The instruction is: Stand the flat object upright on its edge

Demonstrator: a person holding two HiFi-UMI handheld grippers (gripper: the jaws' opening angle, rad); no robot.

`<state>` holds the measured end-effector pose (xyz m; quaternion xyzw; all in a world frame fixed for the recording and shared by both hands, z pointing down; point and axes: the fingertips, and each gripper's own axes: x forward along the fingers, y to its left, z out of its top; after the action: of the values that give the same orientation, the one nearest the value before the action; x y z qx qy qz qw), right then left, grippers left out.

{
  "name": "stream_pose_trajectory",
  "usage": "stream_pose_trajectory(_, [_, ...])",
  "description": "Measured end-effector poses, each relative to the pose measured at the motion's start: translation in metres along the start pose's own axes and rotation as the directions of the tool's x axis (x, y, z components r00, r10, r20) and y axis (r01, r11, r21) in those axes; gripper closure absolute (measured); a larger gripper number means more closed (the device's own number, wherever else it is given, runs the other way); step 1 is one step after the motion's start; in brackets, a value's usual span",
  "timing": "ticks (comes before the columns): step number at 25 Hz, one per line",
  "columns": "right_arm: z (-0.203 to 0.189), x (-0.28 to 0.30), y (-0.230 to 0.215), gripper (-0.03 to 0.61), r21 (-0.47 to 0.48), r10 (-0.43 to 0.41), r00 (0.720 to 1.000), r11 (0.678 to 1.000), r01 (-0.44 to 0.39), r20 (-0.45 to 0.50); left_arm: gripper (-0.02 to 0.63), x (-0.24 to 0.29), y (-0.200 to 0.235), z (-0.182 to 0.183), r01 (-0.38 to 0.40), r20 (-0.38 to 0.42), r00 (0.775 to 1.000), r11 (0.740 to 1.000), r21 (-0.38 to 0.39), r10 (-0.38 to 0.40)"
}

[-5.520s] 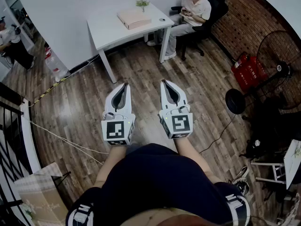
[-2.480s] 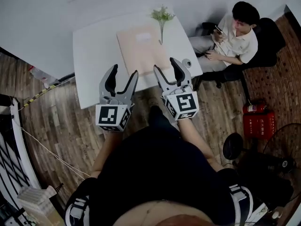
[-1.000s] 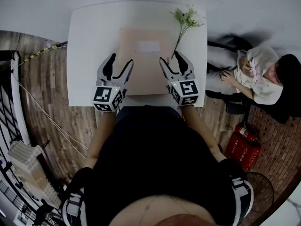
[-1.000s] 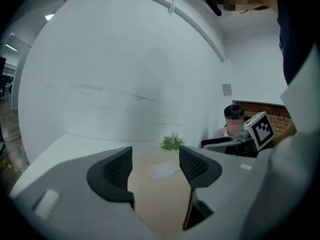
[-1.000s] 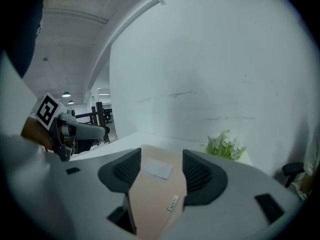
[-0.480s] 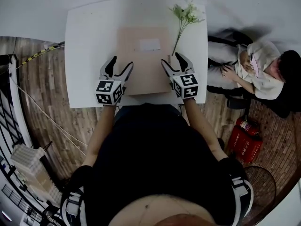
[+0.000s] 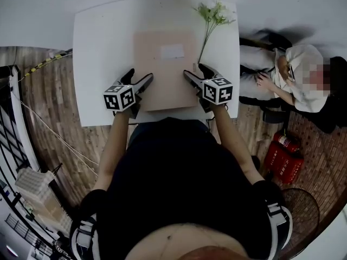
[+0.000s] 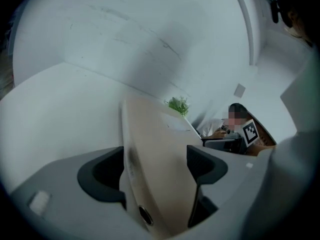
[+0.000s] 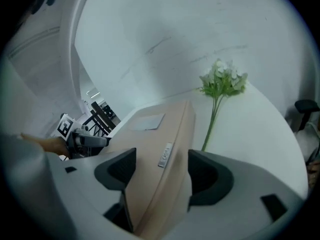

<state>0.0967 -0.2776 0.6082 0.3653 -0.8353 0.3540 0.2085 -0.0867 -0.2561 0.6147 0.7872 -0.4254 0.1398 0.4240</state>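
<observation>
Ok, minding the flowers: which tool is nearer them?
Right. Right tool is beside the flower stem; left tool is across the box. Both jaws, just opening, straddle its edges.

White table (image 7: 97,47) — flat tan box (image 7: 165,64) and flower sprig (image 7: 211,18) lying on it.

**A:** Head view: which parts are concealed?

**B:** The wearer's torso (image 7: 173,188) covers the tabletop's (image 7: 97,47) near edge. The flower stem's (image 7: 207,34) foot disappears behind the right tool (image 7: 195,71). Print on the flat box's (image 7: 162,85) white label (image 7: 172,51) is too small to read.

**A:** And the two gripper views?

**B:** Each tool's jaws have just been opening and have a side of the box between them. The left tool's (image 7: 140,76) own body cuts off the box's near end. In the right gripper view, a small side tag (image 9: 165,155) bears illegible marks. In the left gripper view, the seated person (image 8: 216,128) shows only partly, behind the right tool's marker cube.
</observation>
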Motion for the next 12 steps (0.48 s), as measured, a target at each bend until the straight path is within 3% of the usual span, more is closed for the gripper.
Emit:
stream_pose_trajectory(7, [-0.008,0.008,-0.006,0.281,0.153,0.086,0.996,0.985,-0.08,-0.033,0.225,0.009,0.007,-0.013,0.081,-0.103,0.99,0.987,-0.14,-0.096])
stream_pose_trajectory(12, [-0.013,0.012,-0.008,0.272,0.221,0.125,0.99,0.969,-0.109,-0.06,0.225,0.012,0.002,-0.015,0.135,-0.136,0.977,0.972,-0.191,-0.163])
